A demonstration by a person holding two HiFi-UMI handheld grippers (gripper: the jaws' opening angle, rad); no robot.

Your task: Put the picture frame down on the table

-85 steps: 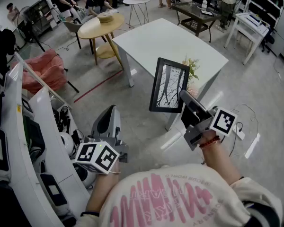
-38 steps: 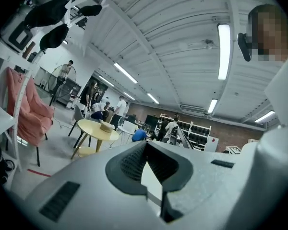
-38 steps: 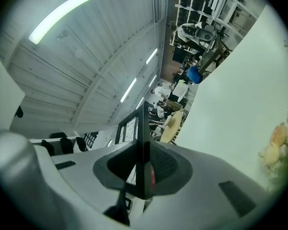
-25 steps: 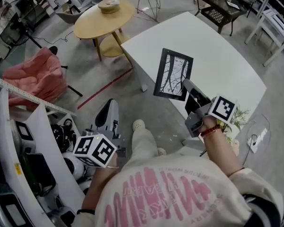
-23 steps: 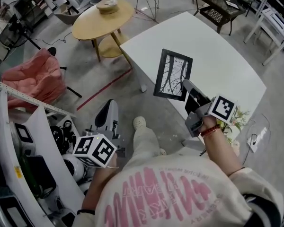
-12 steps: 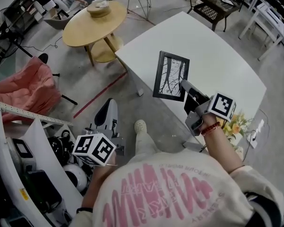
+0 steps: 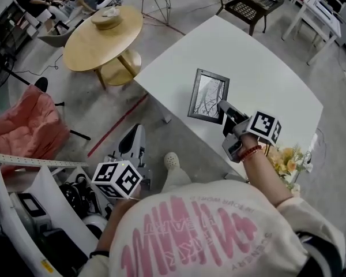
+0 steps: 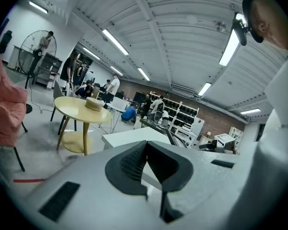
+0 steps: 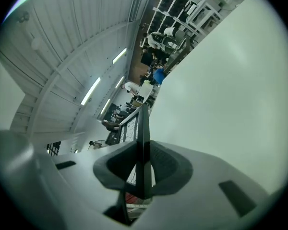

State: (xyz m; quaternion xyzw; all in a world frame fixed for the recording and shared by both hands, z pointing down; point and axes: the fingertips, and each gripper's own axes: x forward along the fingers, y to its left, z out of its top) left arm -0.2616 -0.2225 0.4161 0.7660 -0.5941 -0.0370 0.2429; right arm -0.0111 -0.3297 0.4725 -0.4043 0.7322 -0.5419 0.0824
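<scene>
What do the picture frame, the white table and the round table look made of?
Picture frame: dark matt border, maybe wood or plastic; pale sheen suggests a glazed front.
White table: smooth matt white top, likely laminate or painted board.
Round table: yellowish top, probably light wood.

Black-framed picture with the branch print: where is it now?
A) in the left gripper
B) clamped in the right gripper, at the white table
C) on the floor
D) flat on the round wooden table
B: the right gripper is shut on the edge of the black picture frame, which stands tilted in front of the white table. The right gripper view shows both pads pressing the frame's edge.
</scene>
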